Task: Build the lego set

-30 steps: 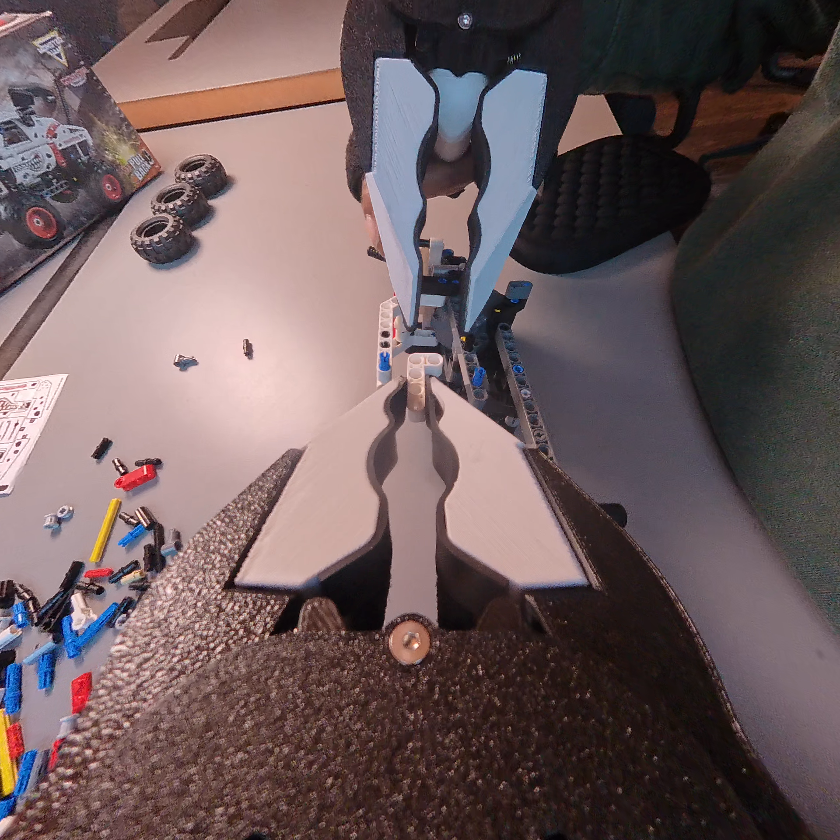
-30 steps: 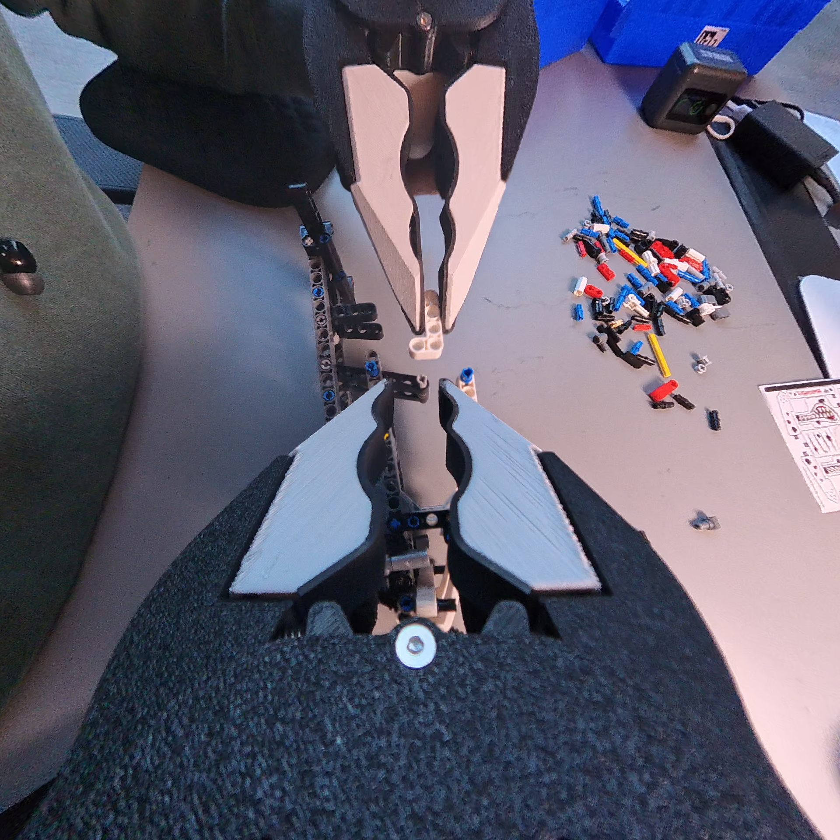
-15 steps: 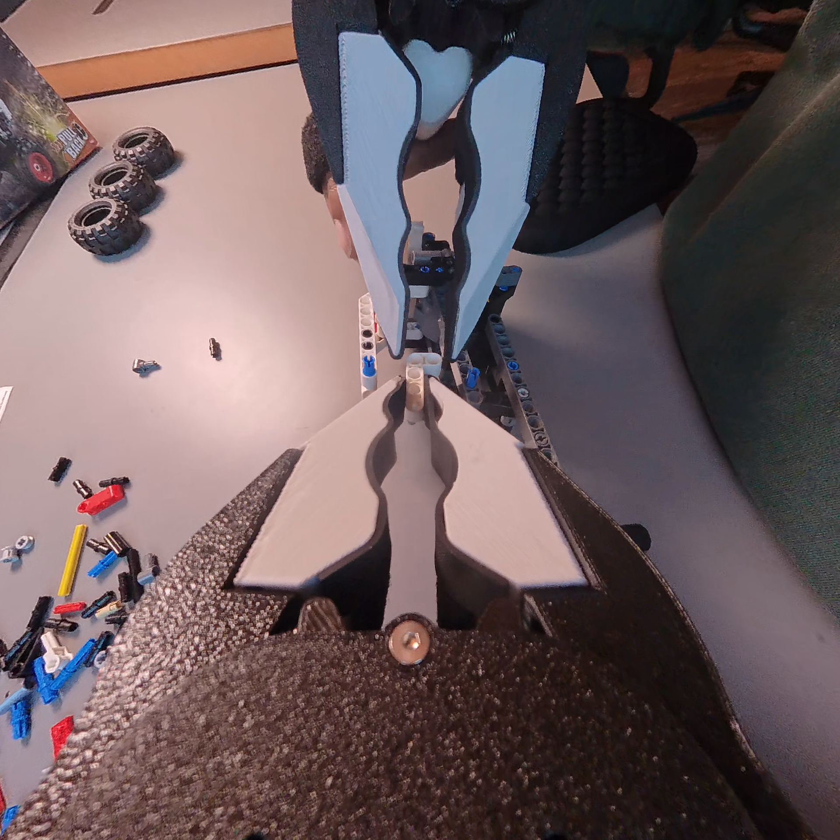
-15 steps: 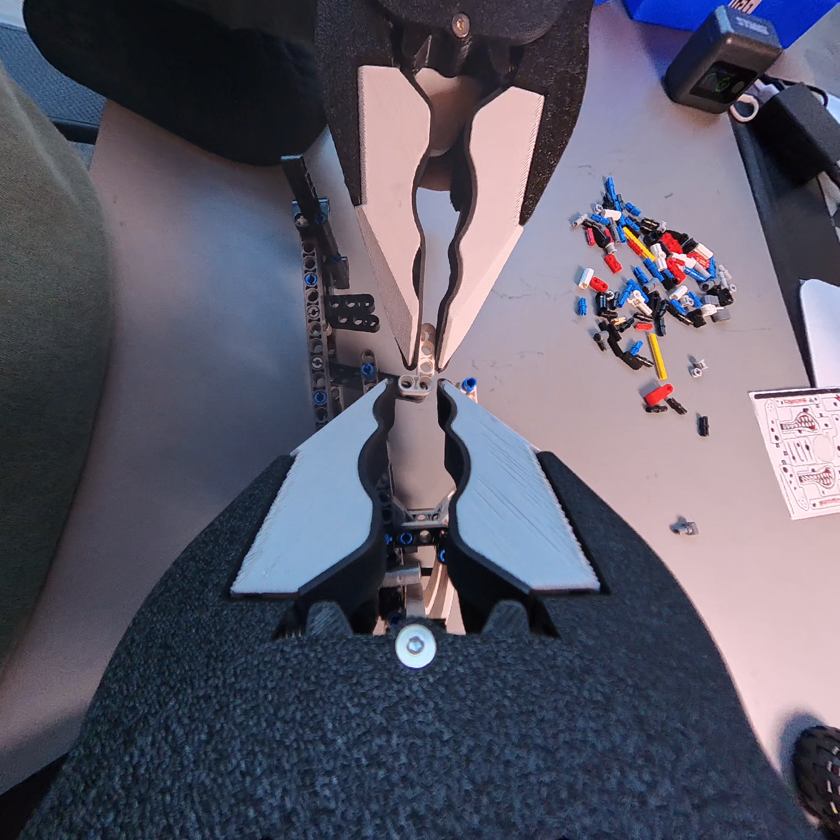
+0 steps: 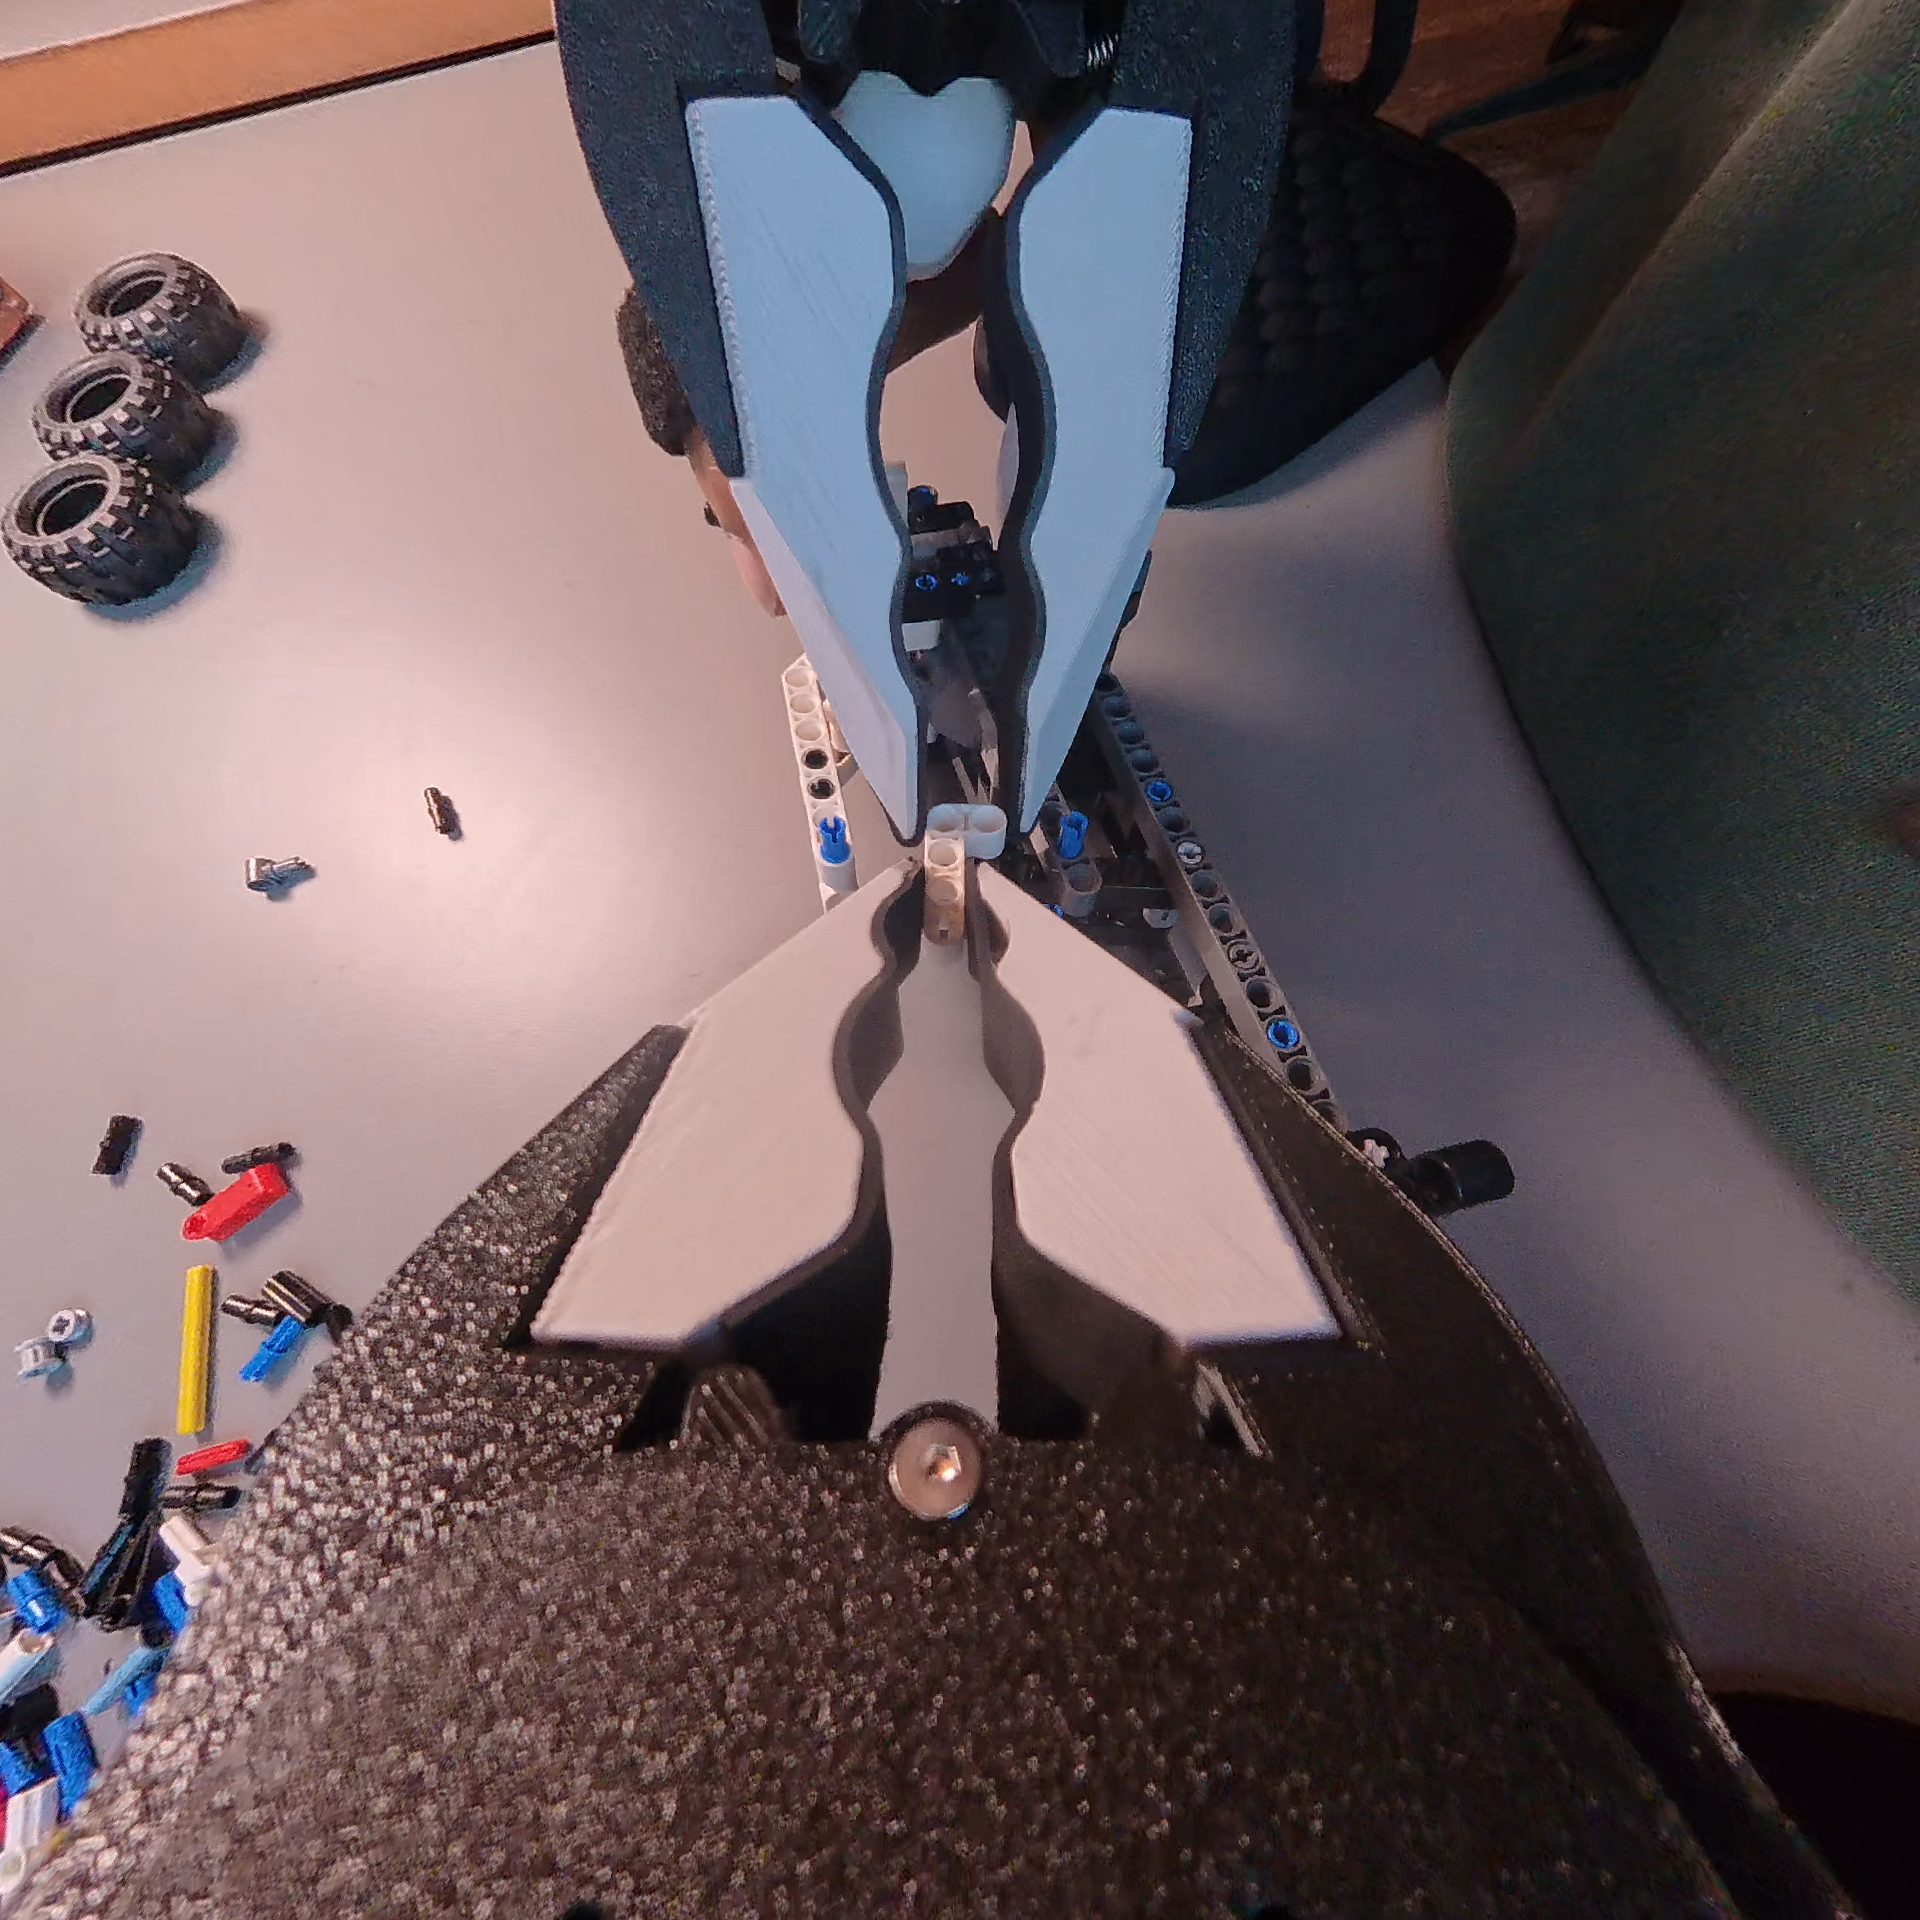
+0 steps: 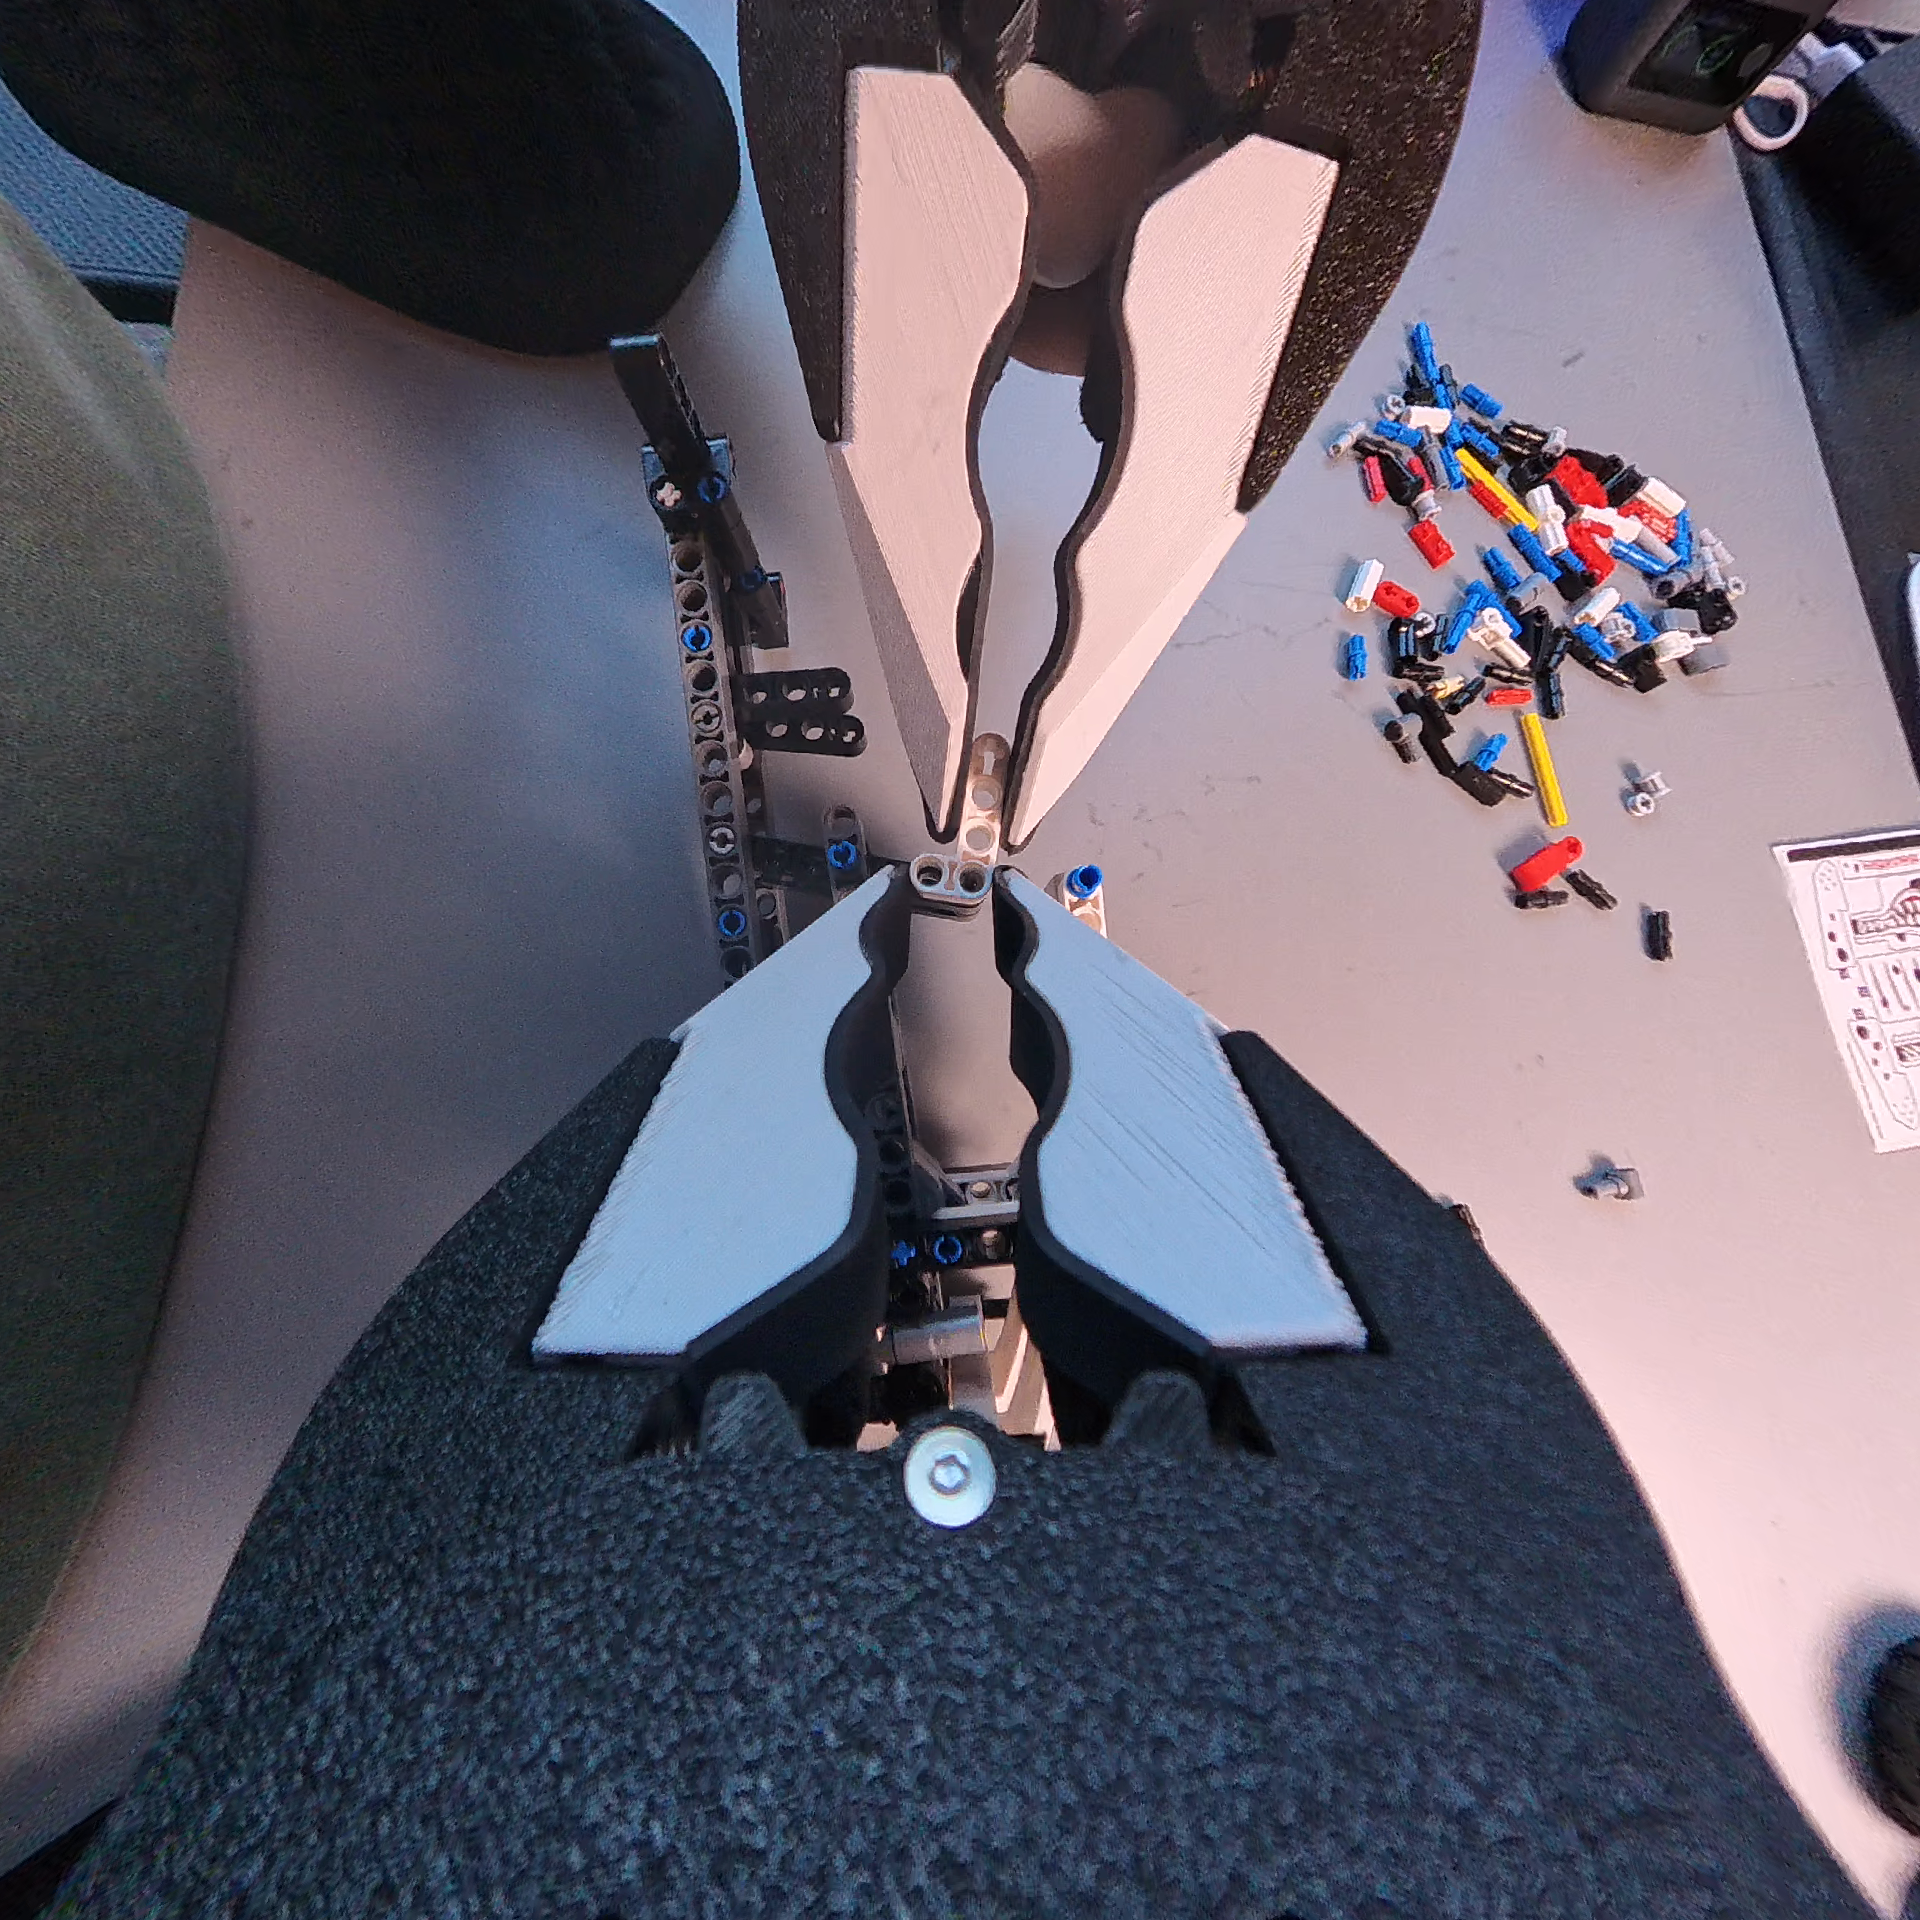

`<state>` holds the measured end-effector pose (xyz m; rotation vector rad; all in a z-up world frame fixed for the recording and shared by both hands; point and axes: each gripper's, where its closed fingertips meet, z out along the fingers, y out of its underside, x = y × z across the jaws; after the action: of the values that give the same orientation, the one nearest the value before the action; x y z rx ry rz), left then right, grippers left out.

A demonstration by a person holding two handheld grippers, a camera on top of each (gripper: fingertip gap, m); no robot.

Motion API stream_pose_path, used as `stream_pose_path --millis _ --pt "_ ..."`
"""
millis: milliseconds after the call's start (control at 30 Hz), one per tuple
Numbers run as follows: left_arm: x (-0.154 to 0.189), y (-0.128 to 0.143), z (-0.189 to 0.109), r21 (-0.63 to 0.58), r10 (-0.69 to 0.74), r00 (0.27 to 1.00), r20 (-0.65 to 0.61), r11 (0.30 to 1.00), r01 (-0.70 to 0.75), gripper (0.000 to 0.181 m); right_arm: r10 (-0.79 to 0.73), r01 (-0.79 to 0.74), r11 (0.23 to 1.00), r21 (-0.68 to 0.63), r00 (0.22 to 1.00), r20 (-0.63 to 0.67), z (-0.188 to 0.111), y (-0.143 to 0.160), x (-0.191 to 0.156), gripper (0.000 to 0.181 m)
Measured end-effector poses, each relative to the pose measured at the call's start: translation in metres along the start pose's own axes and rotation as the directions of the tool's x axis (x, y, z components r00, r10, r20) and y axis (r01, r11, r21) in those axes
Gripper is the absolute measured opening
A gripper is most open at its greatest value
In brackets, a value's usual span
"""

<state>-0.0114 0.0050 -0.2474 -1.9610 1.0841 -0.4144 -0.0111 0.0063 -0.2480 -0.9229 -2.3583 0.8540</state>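
Left wrist view first: the left gripper is clenched on a small pale connector, which pokes out past its tips. Nose to nose with it comes the right gripper, its fingers closing on the cross end of that same connector. Below and behind both lies the frame, a half-built chassis of black and white beams with blue pins, flat on the grey table. 3 black tyres sit in a row far to the left. Loose parts are scattered at the lower left, a red one and a yellow axle among them.

Right wrist view: the right gripper has its tips pressed on either side of the connector's 2-hole end, grasping it. The left gripper reaches in from above, its tips pinching the connector's long arm. The frame runs along the table to the left and under the right gripper. A pile of loose parts lies to the right, and a sticker sheet at the right edge.
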Motion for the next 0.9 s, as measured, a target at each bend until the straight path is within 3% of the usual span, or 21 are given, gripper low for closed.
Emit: stream_pose_path --millis 200,300,367,633,900 --pt "-0.001 0.000 0.000 0.004 -0.024 1.000 0.004 1.000 0.024 0.008 0.014 -0.014 0.999 -0.041 1.000 0.020 0.001 0.001 0.001 0.015" --pt "-0.001 0.003 0.000 0.031 -0.089 0.996 0.007 0.996 0.089 0.015 0.054 -0.052 0.998 -0.047 0.998 0.040 0.001 0.001 0.001 0.015" --pt "0.006 0.008 -0.002 0.035 -0.173 0.983 -0.058 0.984 0.175 0.022 0.080 -0.077 0.996 -0.054 0.995 0.057 0.001 0.001 0.000 0.015" --pt "0.010 0.001 0.004 0.130 -0.472 0.816 -0.333 0.834 0.536 0.024 0.120 -0.112 0.988 -0.105 0.990 0.073 0.000 0.001 0.000 0.015" --pt "0.009 0.004 0.015 0.047 -0.639 0.695 -0.329 0.724 0.688 0.028 0.142 -0.132 0.981 -0.140 0.988 0.064 0.004 0.013 -0.001 0.014"
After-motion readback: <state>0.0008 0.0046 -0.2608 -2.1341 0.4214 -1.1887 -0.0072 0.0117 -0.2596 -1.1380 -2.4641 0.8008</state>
